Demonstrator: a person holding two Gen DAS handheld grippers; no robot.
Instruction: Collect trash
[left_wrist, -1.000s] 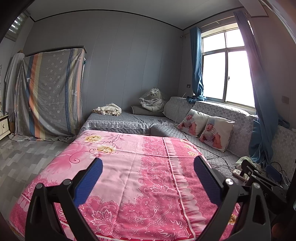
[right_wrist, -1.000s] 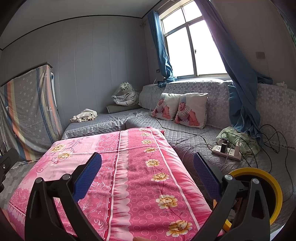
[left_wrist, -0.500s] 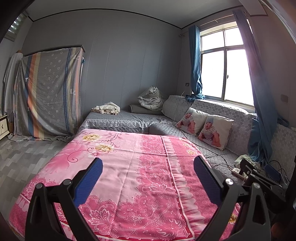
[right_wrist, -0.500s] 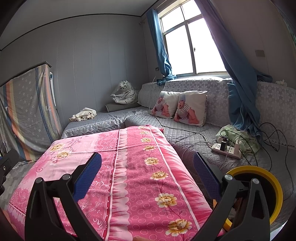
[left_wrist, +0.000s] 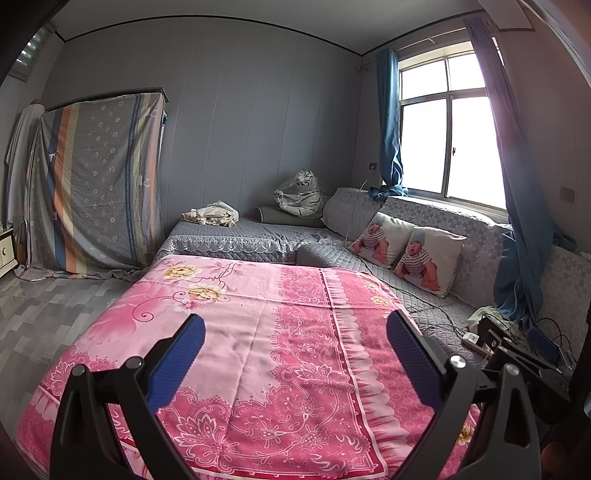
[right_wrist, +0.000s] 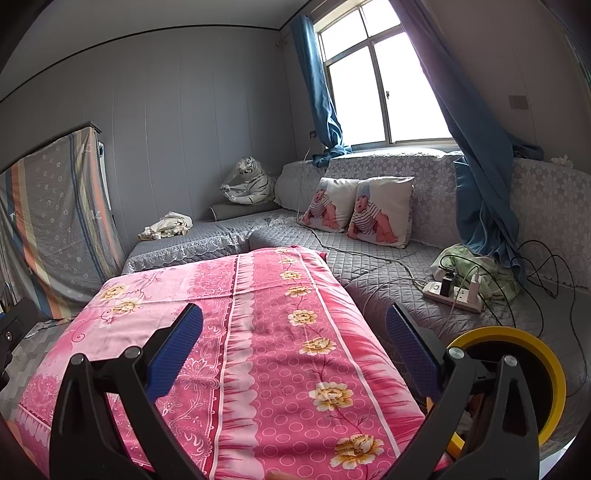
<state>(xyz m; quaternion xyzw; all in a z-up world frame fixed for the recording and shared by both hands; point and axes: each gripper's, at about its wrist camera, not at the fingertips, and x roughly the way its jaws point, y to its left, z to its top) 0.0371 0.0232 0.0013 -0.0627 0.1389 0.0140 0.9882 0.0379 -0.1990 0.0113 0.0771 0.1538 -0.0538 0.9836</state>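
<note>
My left gripper (left_wrist: 295, 332) is open and empty, held above a table covered by a pink floral cloth (left_wrist: 258, 332). My right gripper (right_wrist: 295, 328) is also open and empty above the same pink cloth (right_wrist: 280, 332). A yellow-rimmed bin (right_wrist: 517, 373) stands at the lower right of the right wrist view, behind the right finger. No piece of trash shows on the cloth in either view.
A grey quilted sofa (left_wrist: 424, 229) wraps the back and right, with two baby-print pillows (right_wrist: 358, 210), a plush tiger (left_wrist: 301, 194) and crumpled cloth (left_wrist: 214, 214). A power strip with cables (right_wrist: 454, 291) lies on the sofa. A striped sheet covers a cabinet (left_wrist: 96, 177).
Both views have shifted slightly, with the sofa and pillows sitting a little lower and nearer. Both grippers stay open and empty.
</note>
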